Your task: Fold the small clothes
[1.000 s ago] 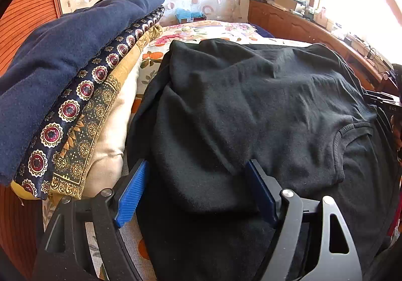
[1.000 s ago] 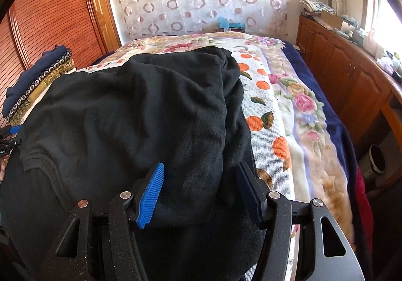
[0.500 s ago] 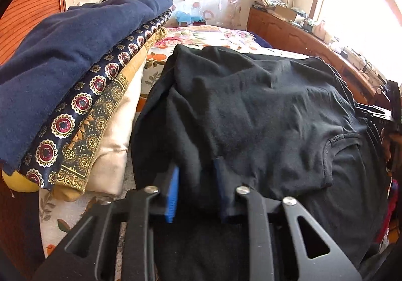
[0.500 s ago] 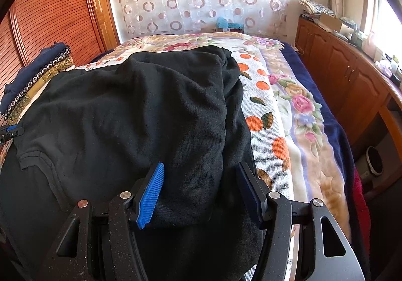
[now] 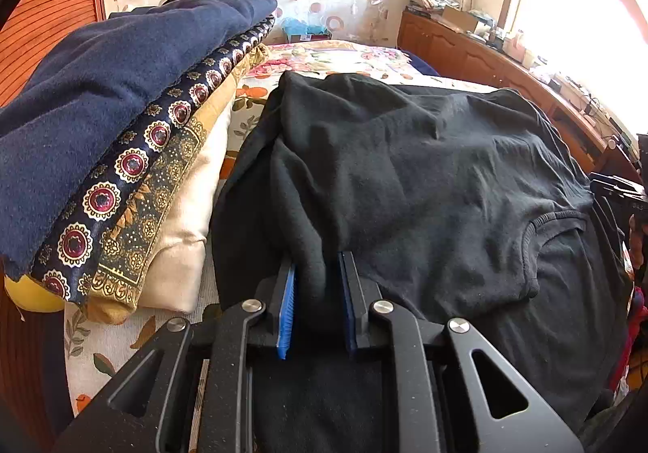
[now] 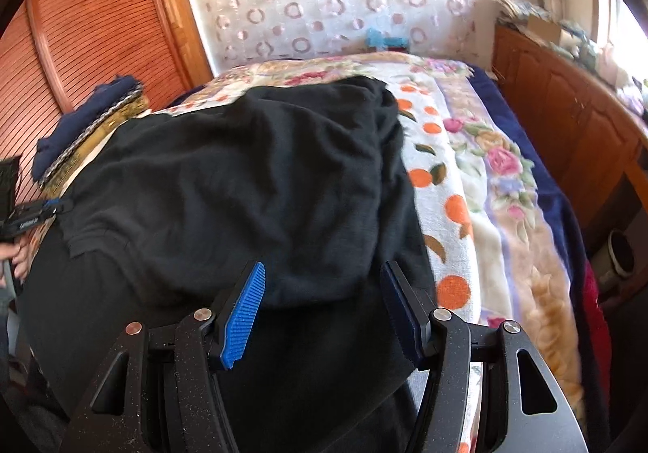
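Bedroom, flowered bedspread (image 6: pixel 457 186) with a black shirt (image 5: pixel 425 177) spread across it, stack of folded cloth (image 5: pixel 121 153) left of the left jaws. Left gripper (image 5: pixel 316 291), wide open a second ago, has now clamped a bunched fold of the shirt between its blue pads, so the first corner looks secured; right gripper (image 6: pixel 324 307) stays spread with shirt edge between the jaws, pads not pressing. Shirt's near hem is cut off under both grippers, right view slightly blurred.
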`<move>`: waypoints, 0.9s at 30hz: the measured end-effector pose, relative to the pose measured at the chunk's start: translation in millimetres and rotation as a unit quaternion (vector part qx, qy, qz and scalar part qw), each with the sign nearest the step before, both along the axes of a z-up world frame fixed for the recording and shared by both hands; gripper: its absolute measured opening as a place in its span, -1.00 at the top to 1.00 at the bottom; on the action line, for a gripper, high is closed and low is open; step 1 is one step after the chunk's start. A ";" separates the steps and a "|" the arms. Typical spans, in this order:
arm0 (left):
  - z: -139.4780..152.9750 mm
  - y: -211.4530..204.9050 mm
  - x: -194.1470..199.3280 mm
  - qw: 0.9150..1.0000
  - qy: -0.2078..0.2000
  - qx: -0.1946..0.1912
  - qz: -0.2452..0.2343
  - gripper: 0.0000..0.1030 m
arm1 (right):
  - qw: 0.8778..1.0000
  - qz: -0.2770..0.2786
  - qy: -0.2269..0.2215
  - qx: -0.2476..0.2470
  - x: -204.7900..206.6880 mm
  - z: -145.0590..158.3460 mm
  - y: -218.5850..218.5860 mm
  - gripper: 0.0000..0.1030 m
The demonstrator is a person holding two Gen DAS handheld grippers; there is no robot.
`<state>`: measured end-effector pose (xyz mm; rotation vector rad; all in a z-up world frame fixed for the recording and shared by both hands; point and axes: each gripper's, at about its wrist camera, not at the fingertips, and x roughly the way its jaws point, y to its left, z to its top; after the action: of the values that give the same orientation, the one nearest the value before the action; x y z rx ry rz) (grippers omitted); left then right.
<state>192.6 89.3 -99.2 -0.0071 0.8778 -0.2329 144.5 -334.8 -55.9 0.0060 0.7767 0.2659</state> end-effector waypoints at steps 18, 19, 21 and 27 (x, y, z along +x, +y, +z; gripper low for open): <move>42.4 0.5 -25.3 0.998 -0.056 -0.031 -0.008 0.89 | 0.997 0.017 -0.060 -0.033 -6.8 22.5 11.6 0.90; 49.9 -0.9 -29.2 0.997 -0.064 -0.033 -0.012 0.89 | 0.996 0.015 -0.074 -0.037 -10.7 29.6 11.8 0.91; 63.4 -4.0 -37.3 0.996 -0.078 -0.033 -0.017 0.89 | 0.995 0.017 -0.094 -0.035 -18.2 39.7 10.0 0.91; 99.3 -10.8 -71.0 0.991 -0.120 -0.042 -0.036 0.89 | 0.990 0.025 -0.133 -0.034 -48.2 66.3 12.0 0.92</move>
<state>121.6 78.5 0.1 -0.0250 0.6295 -0.3315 96.3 -322.8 10.4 -0.1120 0.5214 0.2803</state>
